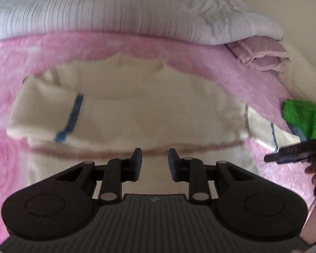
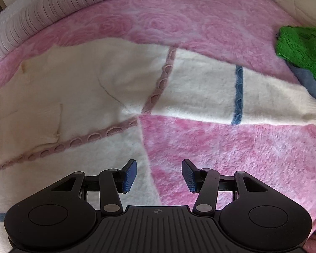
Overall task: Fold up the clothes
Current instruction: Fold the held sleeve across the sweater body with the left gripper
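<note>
Right, cream sweater [image 2: 78, 88] lies flat on the pink blanket [image 2: 231, 158], one sleeve w/ blue stripe folded in over the body in the left-cam view, the other sleeve [image 2: 231, 97] stretched out toward the green knit [image 2: 303, 48]. Left gripper [image 1: 155, 162] hangs over the hem, fingers a bit apart, nothing btwn them. Right gripper [image 2: 159, 176] sits above the sweater's edge, fingers spread, empty; striped white bedding [image 1: 115, 16] bunched at the far side.
</note>
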`<state>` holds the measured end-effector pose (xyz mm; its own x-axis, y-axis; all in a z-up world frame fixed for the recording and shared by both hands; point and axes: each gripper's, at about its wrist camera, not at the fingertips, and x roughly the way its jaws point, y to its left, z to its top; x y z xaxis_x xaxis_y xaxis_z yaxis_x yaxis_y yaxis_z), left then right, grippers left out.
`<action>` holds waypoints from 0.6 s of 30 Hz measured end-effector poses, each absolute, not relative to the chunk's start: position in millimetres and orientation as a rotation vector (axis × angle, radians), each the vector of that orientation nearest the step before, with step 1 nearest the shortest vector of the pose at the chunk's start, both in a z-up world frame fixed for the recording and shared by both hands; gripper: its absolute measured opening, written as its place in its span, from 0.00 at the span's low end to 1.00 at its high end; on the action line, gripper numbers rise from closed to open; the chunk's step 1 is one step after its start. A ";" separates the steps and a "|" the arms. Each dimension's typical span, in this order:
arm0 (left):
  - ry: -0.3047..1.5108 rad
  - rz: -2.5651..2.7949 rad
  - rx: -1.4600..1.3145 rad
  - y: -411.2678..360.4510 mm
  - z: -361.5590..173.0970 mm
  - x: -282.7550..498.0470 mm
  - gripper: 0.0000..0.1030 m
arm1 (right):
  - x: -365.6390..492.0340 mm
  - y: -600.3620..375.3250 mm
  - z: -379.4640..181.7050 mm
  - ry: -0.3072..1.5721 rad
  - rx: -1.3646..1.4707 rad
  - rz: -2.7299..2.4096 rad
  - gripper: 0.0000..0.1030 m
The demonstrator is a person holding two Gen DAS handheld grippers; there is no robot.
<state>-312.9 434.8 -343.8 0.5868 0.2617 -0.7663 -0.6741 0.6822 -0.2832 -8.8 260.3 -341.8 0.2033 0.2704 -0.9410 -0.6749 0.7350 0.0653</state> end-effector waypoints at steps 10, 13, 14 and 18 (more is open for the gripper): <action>0.771 0.833 -0.702 509.4 -337.6 -385.0 0.23 | -16.9 296.4 -381.5 1.484 0.156 0.890 0.50; 0.760 0.844 -0.711 524.9 -335.3 -391.8 0.22 | -24.5 316.1 -402.3 1.538 0.283 0.869 0.50; 0.758 0.841 -0.717 528.2 -336.6 -393.1 0.22 | -26.4 321.0 -408.9 1.547 0.310 0.851 0.50; 0.763 0.827 -0.722 539.7 -342.0 -397.9 0.22 | -30.6 337.9 -420.5 1.524 0.335 0.823 0.49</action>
<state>-397.9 539.7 -342.0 0.4562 0.3647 -0.8117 -0.8383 0.4822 -0.2544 -30.6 337.9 -420.5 -0.1495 0.6530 -0.7425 -0.2623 0.6978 0.6665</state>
